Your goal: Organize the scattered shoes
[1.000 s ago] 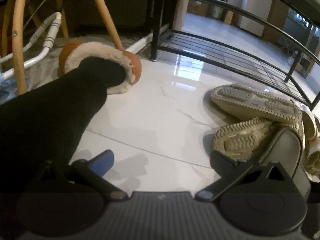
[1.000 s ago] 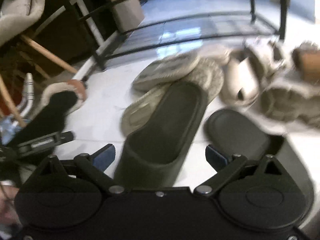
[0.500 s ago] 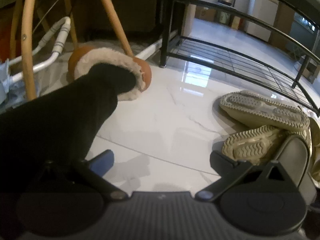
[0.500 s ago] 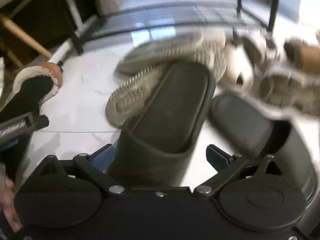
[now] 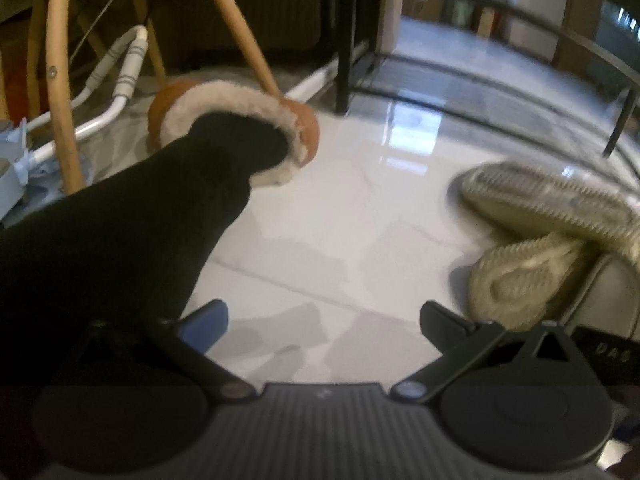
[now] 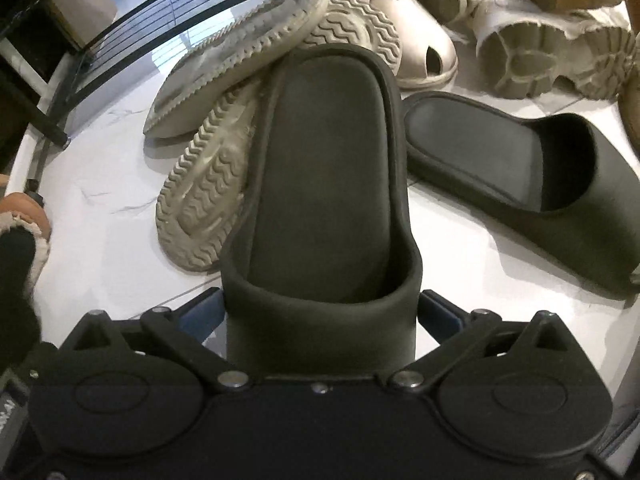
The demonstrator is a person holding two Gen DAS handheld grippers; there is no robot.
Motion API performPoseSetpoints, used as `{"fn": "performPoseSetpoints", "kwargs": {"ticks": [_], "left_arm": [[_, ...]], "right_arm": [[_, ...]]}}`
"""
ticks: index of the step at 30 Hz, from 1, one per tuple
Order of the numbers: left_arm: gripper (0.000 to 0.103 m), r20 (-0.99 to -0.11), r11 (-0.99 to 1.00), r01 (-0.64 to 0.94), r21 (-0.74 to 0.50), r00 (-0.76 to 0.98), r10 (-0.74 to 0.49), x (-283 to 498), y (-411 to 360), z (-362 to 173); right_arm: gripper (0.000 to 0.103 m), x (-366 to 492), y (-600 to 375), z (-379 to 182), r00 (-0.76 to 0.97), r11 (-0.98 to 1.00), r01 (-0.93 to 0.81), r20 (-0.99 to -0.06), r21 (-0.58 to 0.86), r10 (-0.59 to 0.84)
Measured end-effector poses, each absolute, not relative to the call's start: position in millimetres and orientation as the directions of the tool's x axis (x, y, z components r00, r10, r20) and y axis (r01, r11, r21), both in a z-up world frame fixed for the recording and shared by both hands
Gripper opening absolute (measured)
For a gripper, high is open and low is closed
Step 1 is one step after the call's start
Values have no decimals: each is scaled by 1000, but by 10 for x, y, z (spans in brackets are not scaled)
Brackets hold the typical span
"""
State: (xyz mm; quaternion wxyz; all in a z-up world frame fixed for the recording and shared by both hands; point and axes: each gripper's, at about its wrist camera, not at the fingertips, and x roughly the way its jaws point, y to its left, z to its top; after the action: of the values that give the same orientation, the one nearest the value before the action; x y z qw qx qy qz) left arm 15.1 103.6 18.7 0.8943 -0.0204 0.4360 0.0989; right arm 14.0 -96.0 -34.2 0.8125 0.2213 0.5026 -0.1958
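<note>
My right gripper [image 6: 320,312] is open, with the toe band of a dark slide sandal [image 6: 324,168] between its fingers; I cannot tell whether the pads touch it. Its mate [image 6: 532,184] lies on the floor to the right. Two beige sneakers lie sole-up beside it [image 6: 208,192], also in the left wrist view [image 5: 528,280]. My left gripper [image 5: 324,320] is open and empty above the white floor. A black-socked leg wears a brown fur-lined slipper [image 5: 236,120] at the left.
A black metal shoe rack [image 5: 460,60] stands at the back. Wooden chair legs [image 5: 236,28] and white tubing [image 5: 104,92] crowd the far left. More beige sandals and chunky shoes [image 6: 552,56] lie at the right wrist view's top right.
My right gripper has moved down and forward over the dark slide, which now sits between its fingers. My left gripper has shifted left and closer to the slipper.
</note>
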Motion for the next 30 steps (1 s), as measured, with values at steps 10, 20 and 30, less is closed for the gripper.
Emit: {"fn": "performPoseSetpoints", "kwargs": {"ticks": [10,20,30], "left_arm": [[102,-759,955,-186,231,580,296,165,922,140],[102,-755,949,-164,269,577,313,163,900,111],[102,-762,958,-138,252,582,285,169,856,133]], "right_arm": [[101,76,-976,-262,407,905,402,-913,142,-37],[101,-38,-959,-54,413,985,170,-909,20,-53],[103,-60,-928,-233,325,995,103,-945,-18,-51]]}}
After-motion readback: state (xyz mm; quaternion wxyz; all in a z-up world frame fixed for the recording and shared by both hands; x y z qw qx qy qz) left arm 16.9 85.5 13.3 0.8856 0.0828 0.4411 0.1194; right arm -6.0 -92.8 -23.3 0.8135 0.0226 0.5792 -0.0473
